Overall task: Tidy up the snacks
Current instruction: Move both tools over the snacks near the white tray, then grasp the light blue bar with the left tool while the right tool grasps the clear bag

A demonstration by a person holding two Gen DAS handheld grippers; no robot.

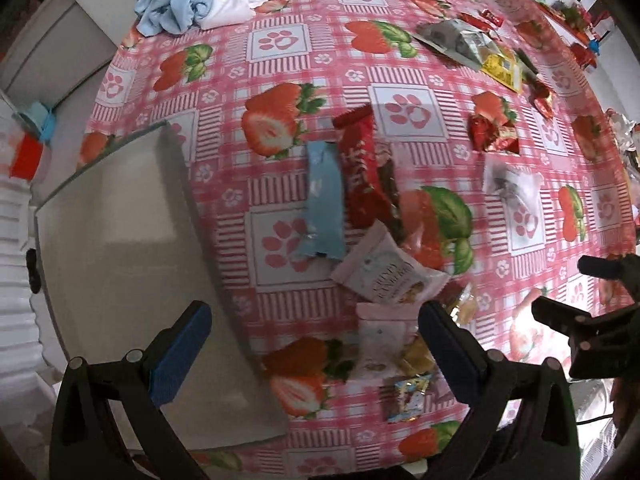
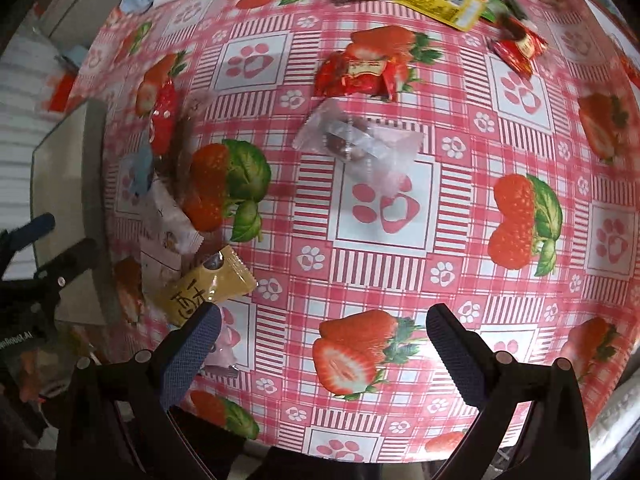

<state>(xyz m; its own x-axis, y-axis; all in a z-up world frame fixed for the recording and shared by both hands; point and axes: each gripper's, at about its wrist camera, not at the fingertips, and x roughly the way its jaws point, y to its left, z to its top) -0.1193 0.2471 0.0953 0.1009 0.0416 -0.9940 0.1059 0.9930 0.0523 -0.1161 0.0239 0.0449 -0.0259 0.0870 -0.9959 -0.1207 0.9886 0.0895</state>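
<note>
Gathering snacks into the near-left pile (image 1: 372, 240); both the left gripper (image 1: 316, 344) and right gripper (image 2: 322, 344) are wide, empty. Next pick likely the clear packet (image 2: 360, 148), lying apart mid-table

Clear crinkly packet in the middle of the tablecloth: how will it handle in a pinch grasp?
The clear packet looks like thin film, so probably floppy and light. Its glossy surface may slip between pads. It lies flat on the tablecloth, so it will likely slide rather than roll if pushed.

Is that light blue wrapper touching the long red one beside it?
Touching. The left wrist view shows the light blue wrapper lying against the red wrapper, their edges meeting with no tablecloth visible between.
</note>
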